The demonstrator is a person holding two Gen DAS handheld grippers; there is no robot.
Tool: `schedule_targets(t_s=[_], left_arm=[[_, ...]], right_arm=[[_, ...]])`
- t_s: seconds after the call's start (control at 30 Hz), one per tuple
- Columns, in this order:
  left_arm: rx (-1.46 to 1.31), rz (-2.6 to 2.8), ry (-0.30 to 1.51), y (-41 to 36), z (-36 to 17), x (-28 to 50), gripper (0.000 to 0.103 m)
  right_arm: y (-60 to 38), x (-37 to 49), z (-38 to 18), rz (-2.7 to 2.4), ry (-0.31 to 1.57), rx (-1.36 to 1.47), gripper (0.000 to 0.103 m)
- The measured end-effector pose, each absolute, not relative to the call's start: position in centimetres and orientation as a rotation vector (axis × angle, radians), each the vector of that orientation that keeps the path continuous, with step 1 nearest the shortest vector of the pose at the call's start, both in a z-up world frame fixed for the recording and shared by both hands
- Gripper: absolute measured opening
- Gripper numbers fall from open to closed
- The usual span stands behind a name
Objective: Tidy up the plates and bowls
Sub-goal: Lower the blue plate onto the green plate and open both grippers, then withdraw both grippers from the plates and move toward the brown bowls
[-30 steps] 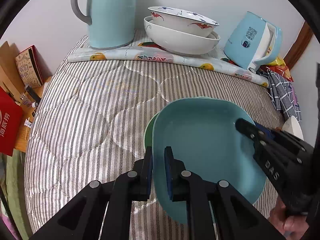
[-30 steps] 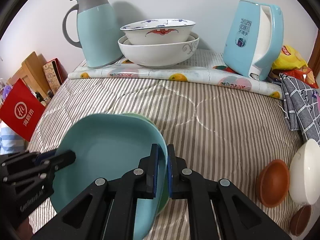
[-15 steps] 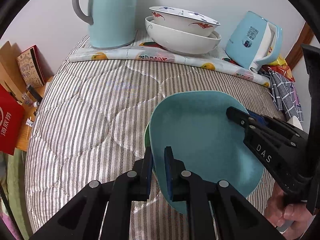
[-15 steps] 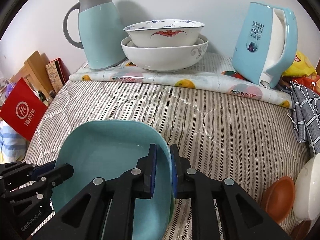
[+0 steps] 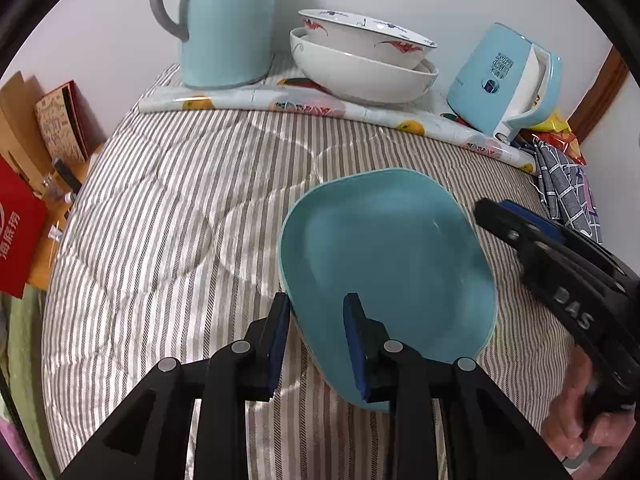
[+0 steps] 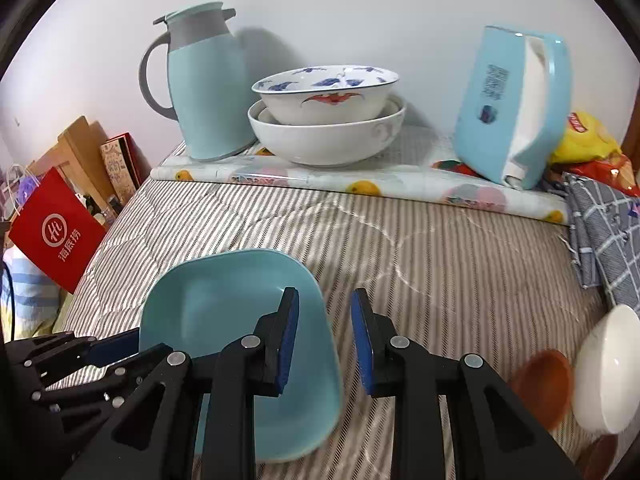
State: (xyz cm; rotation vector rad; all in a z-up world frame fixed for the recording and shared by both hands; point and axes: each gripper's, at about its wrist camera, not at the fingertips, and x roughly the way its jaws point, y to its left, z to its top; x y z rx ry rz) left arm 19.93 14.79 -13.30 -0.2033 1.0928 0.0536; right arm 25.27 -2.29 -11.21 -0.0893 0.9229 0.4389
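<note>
A teal plate (image 5: pixel 384 264) (image 6: pixel 224 320) lies flat on the striped quilt, with a thin pale rim of a second plate showing under its left edge. My left gripper (image 5: pixel 316 320) straddles its near-left rim, its jaws opening and its pads off the plate. My right gripper (image 6: pixel 324 320) straddles the right rim in the same way, jaws opening, nothing pressed. It also reaches in from the right in the left wrist view. Two nested white bowls (image 5: pixel 360 60) (image 6: pixel 324 120) stand at the back. A small brown bowl (image 6: pixel 544 384) and a white bowl (image 6: pixel 604 368) sit at the right.
A teal jug (image 6: pixel 204 80) and a blue kettle (image 6: pixel 512 108) stand on a fruit-print mat (image 6: pixel 360 184) by the wall. A checked cloth (image 6: pixel 608 240) and snack bags lie at the right. A red bag (image 6: pixel 56 236) and boxes stand off the left edge. A hand (image 5: pixel 580 420) holds the right gripper.
Both grippers were shut on the teal plate's rim and have opened. The plate has settled flat over the green plate below, which is almost fully covered.
</note>
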Motion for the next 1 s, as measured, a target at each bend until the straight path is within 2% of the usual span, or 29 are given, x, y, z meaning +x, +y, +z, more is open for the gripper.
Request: schedule_targets(t_s=[0.17, 0.37, 0.4, 0.6, 0.67, 0.73, 1.0], left_arm=[[-0.191, 0.061, 1.104, 14.3, -12.8, 19.0, 0.027], [-0.173, 0.065, 1.066, 13.4, -10.9, 17.3, 0.038], [-0.17, 0.065, 1.059, 13.1, -10.6, 17.1, 0.041], [-0.152, 0.04, 1.018, 10.7, -8.6, 15.5, 0.042], [-0.147, 0.03, 1.006, 9.8, -8.0, 15.1, 0.043], [-0.142, 0.021, 0.99, 8.9, -7.4, 14.7, 0.046], [-0.108, -0.012, 0.931, 5.2, -5.4, 13.4, 0.046]], right_arm=[[-5.0, 23.6, -10.6, 0.404, 0.912, -0.057, 0.041], [-8.9, 21.1, -9.5, 0.352, 0.899, -0.028, 0.052], [-9.6, 20.6, -9.3, 0.343, 0.897, -0.022, 0.058], [-13.5, 17.4, -7.9, 0.277, 0.835, 0.001, 0.072], [-14.8, 16.2, -7.3, 0.247, 0.803, -0.011, 0.08], [-15.8, 15.1, -6.8, 0.23, 0.783, -0.019, 0.083], [-19.1, 12.1, -5.1, 0.111, 0.787, -0.108, 0.09]])
